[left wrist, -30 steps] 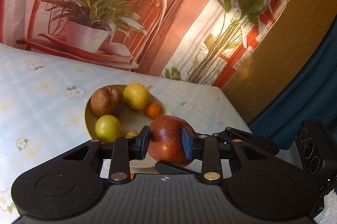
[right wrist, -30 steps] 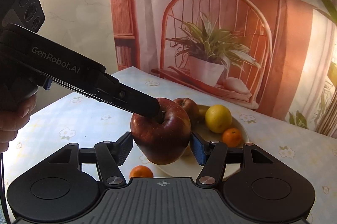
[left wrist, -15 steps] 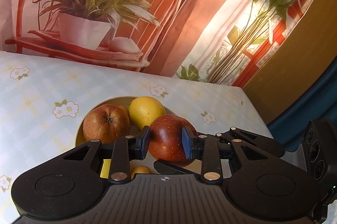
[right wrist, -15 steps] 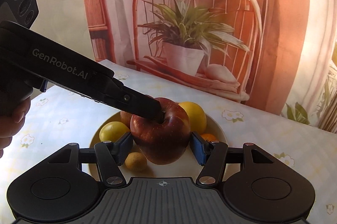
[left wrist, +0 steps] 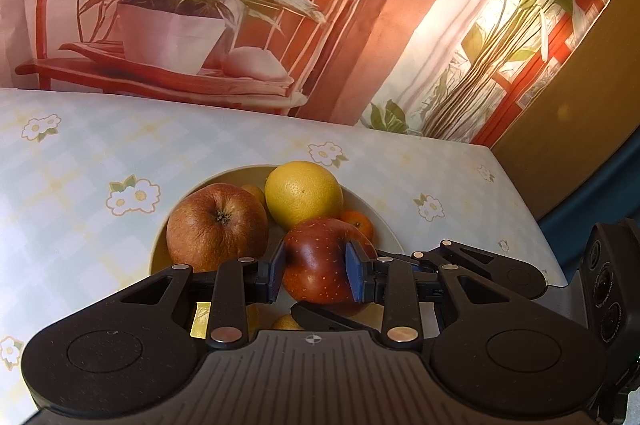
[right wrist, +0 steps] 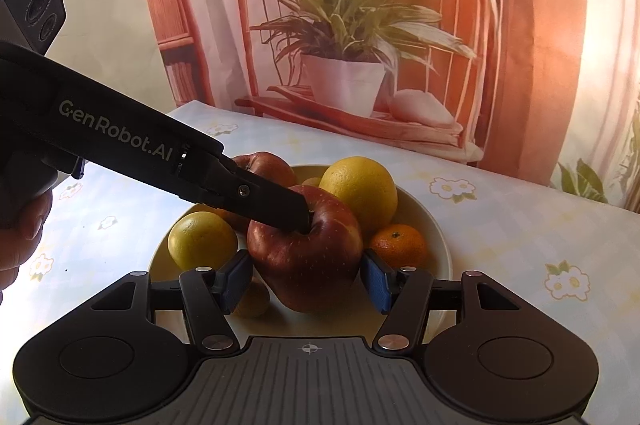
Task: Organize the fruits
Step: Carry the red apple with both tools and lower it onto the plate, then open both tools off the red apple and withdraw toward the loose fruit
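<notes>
Both grippers clamped one dark red apple over the plate — left gripper top to bottom, right gripper at its sides. Crowding it: a brown apple, a yellow citrus, a mandarin, another yellow fruit — all on the plate.

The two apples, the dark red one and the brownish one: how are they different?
The dark red apple looks shiny and smooth; the brownish apple looks dull and wrinkled. The dark red apple is squeezed between the left gripper and the right gripper; the brownish apple lies free in the bowl. The brownish apple's stem shows; the left gripper covers the dark red one's top. Both are round and above the bowl.
</notes>
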Motion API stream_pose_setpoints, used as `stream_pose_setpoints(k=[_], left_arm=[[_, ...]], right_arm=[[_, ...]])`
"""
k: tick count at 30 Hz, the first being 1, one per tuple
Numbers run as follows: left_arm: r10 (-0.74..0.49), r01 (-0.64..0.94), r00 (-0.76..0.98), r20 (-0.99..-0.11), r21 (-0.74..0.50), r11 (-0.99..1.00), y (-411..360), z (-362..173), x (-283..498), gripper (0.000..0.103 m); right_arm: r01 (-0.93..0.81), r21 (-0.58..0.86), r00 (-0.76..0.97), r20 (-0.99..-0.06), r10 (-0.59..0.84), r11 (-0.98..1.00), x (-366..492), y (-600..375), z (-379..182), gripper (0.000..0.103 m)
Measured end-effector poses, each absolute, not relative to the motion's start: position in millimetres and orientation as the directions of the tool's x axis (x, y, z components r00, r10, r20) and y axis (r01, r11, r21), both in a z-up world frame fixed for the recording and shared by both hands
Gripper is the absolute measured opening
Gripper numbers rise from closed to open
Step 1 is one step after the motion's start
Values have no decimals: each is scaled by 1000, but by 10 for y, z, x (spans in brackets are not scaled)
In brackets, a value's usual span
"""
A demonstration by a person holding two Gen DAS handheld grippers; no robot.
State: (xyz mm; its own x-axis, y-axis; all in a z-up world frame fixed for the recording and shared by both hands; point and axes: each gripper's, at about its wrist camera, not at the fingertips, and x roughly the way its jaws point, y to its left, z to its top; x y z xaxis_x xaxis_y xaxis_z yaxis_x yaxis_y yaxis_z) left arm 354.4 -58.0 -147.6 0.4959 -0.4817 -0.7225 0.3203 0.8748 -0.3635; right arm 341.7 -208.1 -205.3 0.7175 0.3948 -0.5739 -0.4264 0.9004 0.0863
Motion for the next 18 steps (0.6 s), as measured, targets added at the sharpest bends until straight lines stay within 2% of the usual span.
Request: stream_pose_setpoints(k=[15,18], left_arm=[[-449,303,570,-688,-332,893,-485,-1315,3416,34],[-433,300,586,-685,-313,901,-451,-1273,3362,34]], right_arm=[[-412,117,716,-572,400,904,3428,-2035,-2097,57],[-412,111,727,-558,400,905,3392,-2043,-2064,64]])
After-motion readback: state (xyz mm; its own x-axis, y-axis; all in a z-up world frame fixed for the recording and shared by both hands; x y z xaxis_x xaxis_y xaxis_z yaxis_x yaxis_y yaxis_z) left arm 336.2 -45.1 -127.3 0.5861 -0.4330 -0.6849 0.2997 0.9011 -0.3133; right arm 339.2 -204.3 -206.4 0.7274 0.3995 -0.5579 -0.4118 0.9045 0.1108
